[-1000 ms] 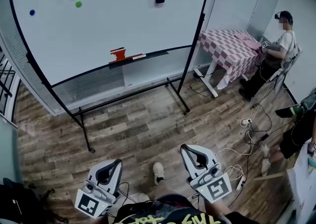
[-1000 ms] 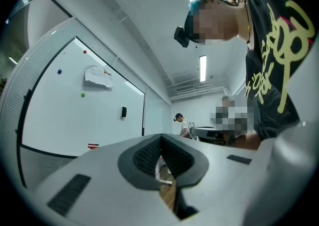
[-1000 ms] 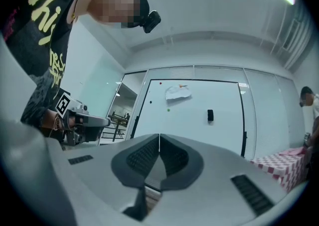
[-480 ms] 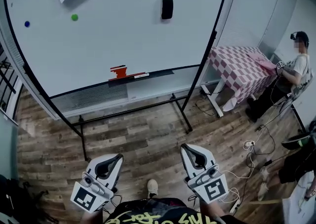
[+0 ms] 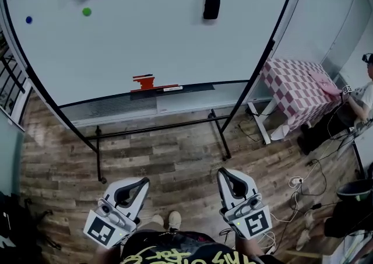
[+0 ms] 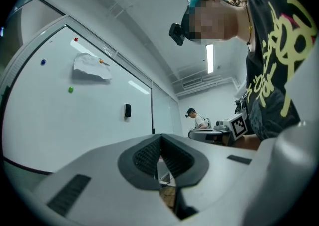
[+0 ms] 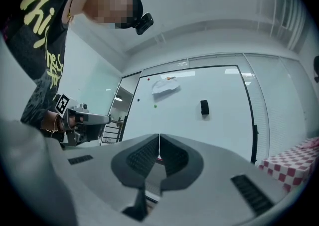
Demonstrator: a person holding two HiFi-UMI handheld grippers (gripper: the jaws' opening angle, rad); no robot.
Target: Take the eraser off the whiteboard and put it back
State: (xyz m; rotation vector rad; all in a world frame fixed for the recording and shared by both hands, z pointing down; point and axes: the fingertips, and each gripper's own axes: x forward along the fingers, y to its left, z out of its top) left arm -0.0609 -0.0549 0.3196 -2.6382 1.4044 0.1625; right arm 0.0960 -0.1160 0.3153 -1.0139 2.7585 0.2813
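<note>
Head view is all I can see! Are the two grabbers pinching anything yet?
Observer: Not the left one. In the left gripper view, the left gripper has its jaws together with nothing between them.
Operator: And the other grabber?
Observer: The right gripper view shows the right gripper shut and empty too. Past its tips, the eraser is stuck on the whiteboard.
</note>
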